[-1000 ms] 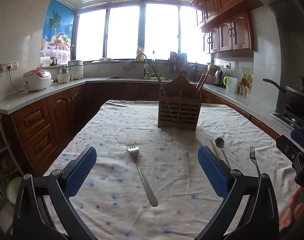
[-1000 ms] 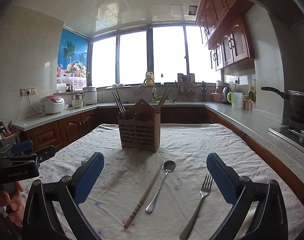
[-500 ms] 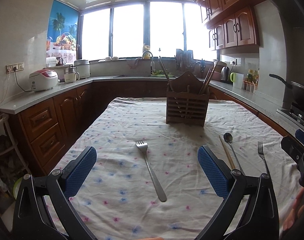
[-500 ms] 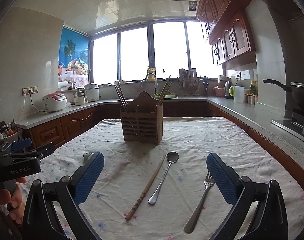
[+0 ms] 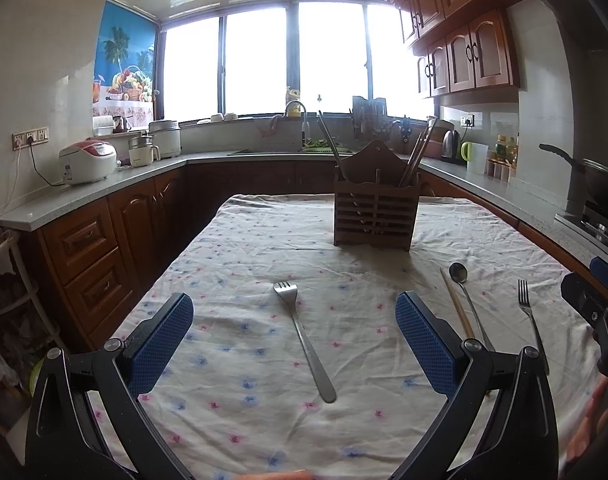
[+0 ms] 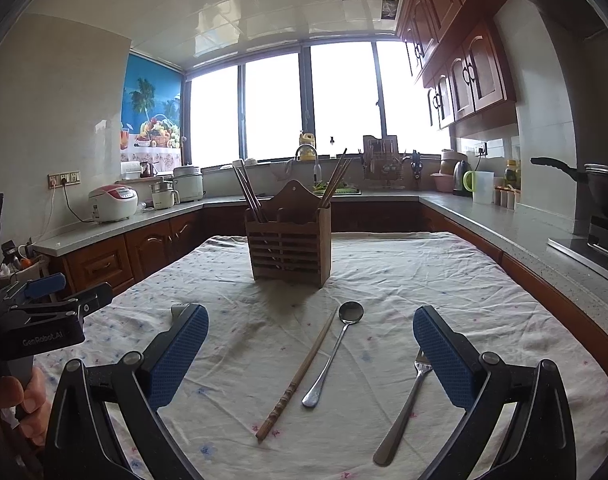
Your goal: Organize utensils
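A wooden slatted utensil holder stands upright mid-table with chopsticks sticking out of both end slots. A steel fork lies on the cloth between the fingers of my left gripper, which is open and above it. Under my open right gripper lie a wooden chopstick and a spoon. A second fork lies by the right finger. Nothing is held.
The table wears a white flowered cloth. Counters wrap around the room, with a rice cooker, a sink tap and a wok on the stove. A person's hand holds the left gripper's handle.
Both cameras have tilted and shifted slightly, so the holder sits lower and nearer in view. The utensils on the cloth have not moved. Both grippers stay open.
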Motion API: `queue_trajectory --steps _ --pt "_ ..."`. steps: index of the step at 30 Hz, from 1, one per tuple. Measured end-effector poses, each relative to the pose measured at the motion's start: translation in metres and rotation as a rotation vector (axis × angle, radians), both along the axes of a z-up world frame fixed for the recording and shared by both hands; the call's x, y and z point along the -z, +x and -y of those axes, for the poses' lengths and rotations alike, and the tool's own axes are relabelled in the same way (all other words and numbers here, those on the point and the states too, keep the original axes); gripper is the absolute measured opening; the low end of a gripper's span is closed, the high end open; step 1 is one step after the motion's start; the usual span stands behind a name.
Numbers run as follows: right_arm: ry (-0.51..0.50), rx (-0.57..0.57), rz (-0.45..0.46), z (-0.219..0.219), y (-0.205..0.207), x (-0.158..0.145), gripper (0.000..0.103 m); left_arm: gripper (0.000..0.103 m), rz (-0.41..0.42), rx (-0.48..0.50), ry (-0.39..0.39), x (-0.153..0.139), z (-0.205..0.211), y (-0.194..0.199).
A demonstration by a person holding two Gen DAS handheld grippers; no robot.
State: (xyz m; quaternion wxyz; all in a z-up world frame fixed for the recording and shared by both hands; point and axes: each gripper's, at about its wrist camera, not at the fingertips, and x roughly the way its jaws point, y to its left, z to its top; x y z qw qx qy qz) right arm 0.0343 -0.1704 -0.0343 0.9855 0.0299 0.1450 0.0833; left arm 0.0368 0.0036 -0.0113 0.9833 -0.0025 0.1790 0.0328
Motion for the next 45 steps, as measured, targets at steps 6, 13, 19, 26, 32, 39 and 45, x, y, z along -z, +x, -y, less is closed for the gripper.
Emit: queue_trajectory --steps 6,13,19,26,32,39,45 --pt "0.005 -0.001 -0.002 0.0005 0.0003 0.0006 0.103 0.103 -0.002 -0.005 0.006 0.0001 0.0003 0.0004" --pt "0.007 -0.001 -0.001 0.0005 -0.0002 0.0006 0.103 0.103 -0.001 -0.001 0.015 0.0005 0.002 0.0" --pt "0.007 -0.005 0.003 0.0012 -0.0014 0.0003 0.103 0.103 -0.001 0.0 0.013 0.0001 0.0017 -0.0002" --pt "0.006 -0.008 0.007 -0.0002 -0.0026 -0.0016 0.103 0.103 0.004 0.0 0.011 -0.0007 0.0012 0.0003" --pt "0.006 -0.01 0.01 -0.0008 -0.0029 -0.0031 0.103 0.103 0.005 0.007 0.01 -0.0013 0.0007 0.0" --pt "0.007 -0.009 0.01 -0.0011 -0.0031 -0.0034 0.103 0.103 0.002 0.012 0.012 -0.0016 0.0014 0.0005" --pt "0.008 -0.01 0.01 -0.0009 -0.0031 -0.0039 0.103 0.103 0.001 0.014 0.01 -0.0014 0.0013 0.0005"
